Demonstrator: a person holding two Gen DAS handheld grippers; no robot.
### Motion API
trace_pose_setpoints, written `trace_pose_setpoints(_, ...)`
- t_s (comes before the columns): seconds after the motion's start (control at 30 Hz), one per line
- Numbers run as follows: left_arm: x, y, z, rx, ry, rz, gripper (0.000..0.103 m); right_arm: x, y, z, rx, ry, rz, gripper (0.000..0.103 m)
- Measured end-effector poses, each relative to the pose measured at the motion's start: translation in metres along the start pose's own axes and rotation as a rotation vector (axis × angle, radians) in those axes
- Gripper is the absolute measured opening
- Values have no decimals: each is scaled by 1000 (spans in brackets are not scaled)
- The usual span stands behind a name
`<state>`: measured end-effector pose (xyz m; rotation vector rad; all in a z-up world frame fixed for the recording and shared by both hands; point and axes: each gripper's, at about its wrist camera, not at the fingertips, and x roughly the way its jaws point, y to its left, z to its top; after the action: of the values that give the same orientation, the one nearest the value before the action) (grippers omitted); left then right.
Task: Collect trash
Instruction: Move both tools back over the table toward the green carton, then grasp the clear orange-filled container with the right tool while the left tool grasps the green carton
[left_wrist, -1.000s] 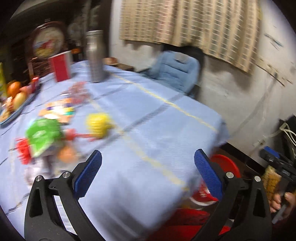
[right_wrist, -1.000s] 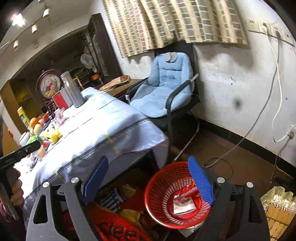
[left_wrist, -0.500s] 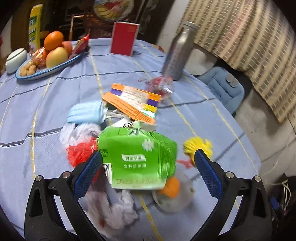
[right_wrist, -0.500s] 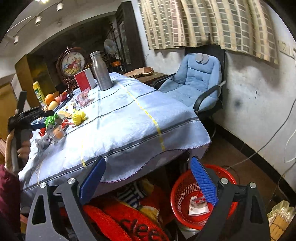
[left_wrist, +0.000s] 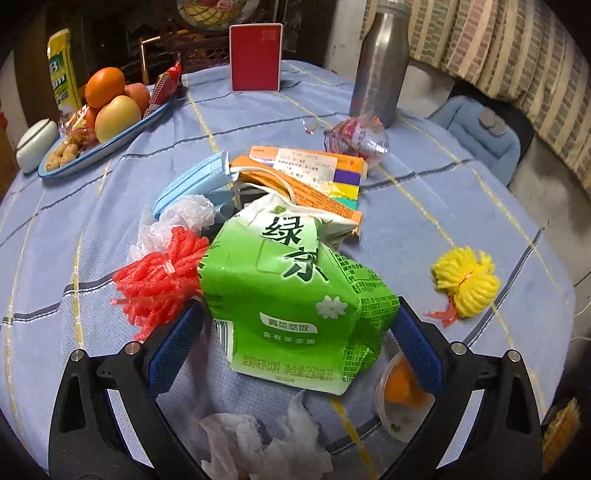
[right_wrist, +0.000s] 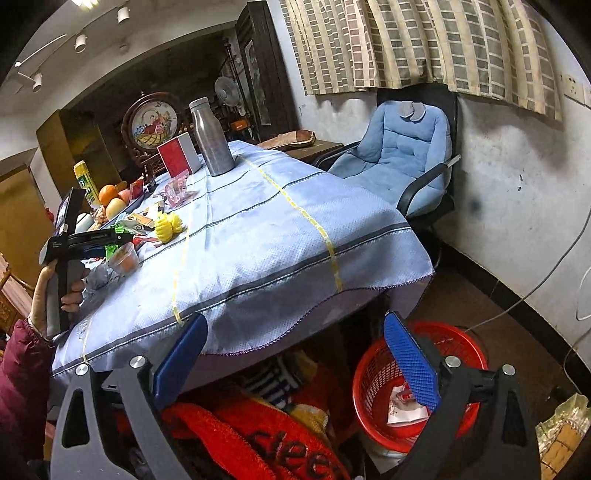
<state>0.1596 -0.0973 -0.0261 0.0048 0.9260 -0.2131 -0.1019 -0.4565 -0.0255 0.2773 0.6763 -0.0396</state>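
Left claw is spread wide around the green drink carton on the table, blue pads on either side; can't tell if the pads touch it, and it is not squeezed. The carton lies tilted in the trash pile: red foam net just left of it, crumpled tissue in front, plastic cup with orange bits at its right, blue face mask and orange box behind. Yellow foam net sits apart to the right. Right claw has just been opening, now spread wide with nothing between the pads, hanging off the table edge near the red basket on the floor, paper scraps inside. A hand holds the left claw's handle.
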Motion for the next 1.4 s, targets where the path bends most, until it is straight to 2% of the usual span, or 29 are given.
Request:
trace_pose_setpoints(0.07,-6,1,0,-6,-21,-27,85,-1,-2,-1,9,-3,3,94)
trace_pose_setpoints(0.17,-22,2,-1,-12,-79,-61,85,-1,-3,0,18,-4,12,94)
trace_pose_setpoints(0.3,-54,1,-2,-1,-204,-102,85,1,2,-1,13,3,29,94)
trace_pose_setpoints(0.37,-69,4,-4,-8,-249,-152,85,3,6,0,3,10,38,94)
trace_pose_setpoints(0.5,-89,19,-15,-26,-285,-187,85,11,27,5,-31,24,88,95)
trace_pose_setpoints(0.73,-106,56,-52,-68,-272,-137,85,32,102,20,-169,46,217,95)
trace_pose_setpoints(0.87,-104,70,-66,-112,-240,-63,85,52,155,27,-262,60,284,95)
trace_pose_setpoints(0.93,-104,75,-72,-137,-234,-62,83,65,183,28,-306,75,304,95)
trace_pose_setpoints(1.0,-112,80,-76,-156,-269,-84,83,79,208,30,-342,93,326,94)
trace_pose_setpoints(1.17,-117,91,-84,-201,-279,-158,83,111,257,35,-427,135,306,91)
trace_pose_setpoints(1.3,-105,97,-82,-237,-217,-172,87,130,274,45,-448,153,273,91)
trace_pose_setpoints(1.4,-98,102,-83,-278,-182,-174,94,144,282,51,-444,182,259,91)
